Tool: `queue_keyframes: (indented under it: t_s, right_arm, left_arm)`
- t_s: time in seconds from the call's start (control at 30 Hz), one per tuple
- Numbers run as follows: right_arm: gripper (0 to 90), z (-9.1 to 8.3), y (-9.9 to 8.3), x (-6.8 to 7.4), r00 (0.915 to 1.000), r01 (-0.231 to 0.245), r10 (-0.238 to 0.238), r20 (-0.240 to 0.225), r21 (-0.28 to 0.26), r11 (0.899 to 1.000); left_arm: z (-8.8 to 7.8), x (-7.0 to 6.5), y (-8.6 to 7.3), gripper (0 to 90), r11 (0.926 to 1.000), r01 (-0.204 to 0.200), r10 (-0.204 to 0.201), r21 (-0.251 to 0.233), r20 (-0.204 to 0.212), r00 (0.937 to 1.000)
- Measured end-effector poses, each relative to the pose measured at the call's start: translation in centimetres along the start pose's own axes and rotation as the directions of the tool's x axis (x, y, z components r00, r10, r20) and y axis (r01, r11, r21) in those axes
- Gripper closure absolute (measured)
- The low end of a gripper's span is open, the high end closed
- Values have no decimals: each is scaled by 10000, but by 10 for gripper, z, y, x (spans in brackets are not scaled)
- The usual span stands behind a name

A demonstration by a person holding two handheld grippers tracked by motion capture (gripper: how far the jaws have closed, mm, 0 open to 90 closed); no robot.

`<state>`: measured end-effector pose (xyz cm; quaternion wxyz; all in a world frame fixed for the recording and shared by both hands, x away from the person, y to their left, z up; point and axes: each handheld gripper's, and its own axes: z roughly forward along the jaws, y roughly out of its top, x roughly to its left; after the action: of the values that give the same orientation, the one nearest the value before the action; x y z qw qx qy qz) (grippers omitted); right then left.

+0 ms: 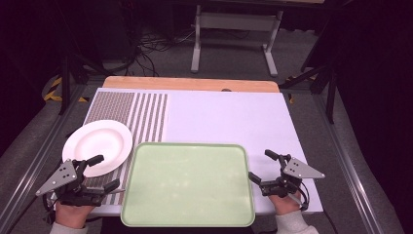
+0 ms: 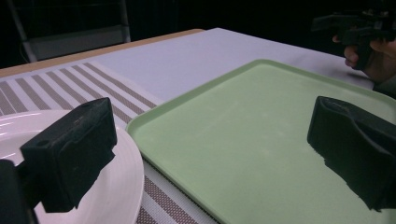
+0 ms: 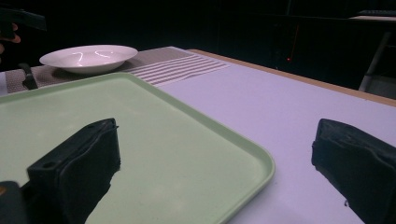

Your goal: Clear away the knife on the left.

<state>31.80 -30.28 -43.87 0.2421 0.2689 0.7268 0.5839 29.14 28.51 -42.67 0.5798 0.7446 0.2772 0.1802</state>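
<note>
A pale green tray [image 1: 187,183] lies empty at the front middle of the table. Left of it a white plate [image 1: 97,146] rests on a striped placemat [image 1: 129,114]. My left gripper [image 1: 103,172] is held at the front left, open, its jaws pointing right toward the tray's left edge. My right gripper [image 1: 263,165] is open at the tray's right edge, jaws pointing left. In the left gripper view the tray [image 2: 275,135] and plate [image 2: 112,196] lie between the wide-apart jaws. The right gripper view has the tray [image 3: 177,140] and the plate [image 3: 88,57] farther off.
A white sheet [image 1: 229,119] covers the table, with a wooden strip [image 1: 190,84] along the far edge. Metal rails run down both table sides. A grey stand [image 1: 234,29] and cables sit on the floor beyond.
</note>
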Motion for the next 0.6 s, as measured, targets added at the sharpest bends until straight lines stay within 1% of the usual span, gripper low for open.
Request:
queue_keyframes:
  t_s: [0.07,0.1,0.17,0.23,0.27,0.3,0.37,0.47,0.53,0.6]
  right_arm:
    - [16,0,0,0,10000,-28,28,-26,32,10000]
    - [16,0,0,0,10000,-28,28,-26,32,10000]
    - [16,1,0,0,10000,-48,48,-45,33,10000]
    - [17,1,-1,0,9999,-91,92,-70,52,9999]
    - [17,2,-1,0,9999,-84,85,-87,62,9999]
    - [17,2,-1,0,9999,-55,56,-102,52,10000]
    - [17,2,-1,1,9999,-91,91,-119,40,10000]
    - [17,1,-1,1,9999,-83,84,-132,41,10000]
    - [17,2,-1,1,9999,-65,66,-150,46,10000]
    - [17,2,-1,1,9999,-55,56,-160,44,10000]
  left_arm:
    - [-1,2,3,45,9998,-75,72,159,162,9998]
    - [-2,2,5,45,9998,12,-18,222,268,9996]
    - [-3,4,8,52,9993,-59,43,381,401,9992]
    - [-5,5,13,61,9974,-308,274,658,532,9982]
    - [-6,6,16,65,9953,-422,362,866,697,9969]
    - [-6,6,16,67,9953,-422,362,866,697,9969]
    - [-6,7,18,73,9926,-555,459,1079,888,9950]
    - [-7,8,22,77,9848,-901,731,1482,1161,9905]
    - [-7,8,23,77,9797,-1067,844,1700,1336,9874]
    - [-8,8,26,79,9691,-1326,1043,2081,1417,9844]
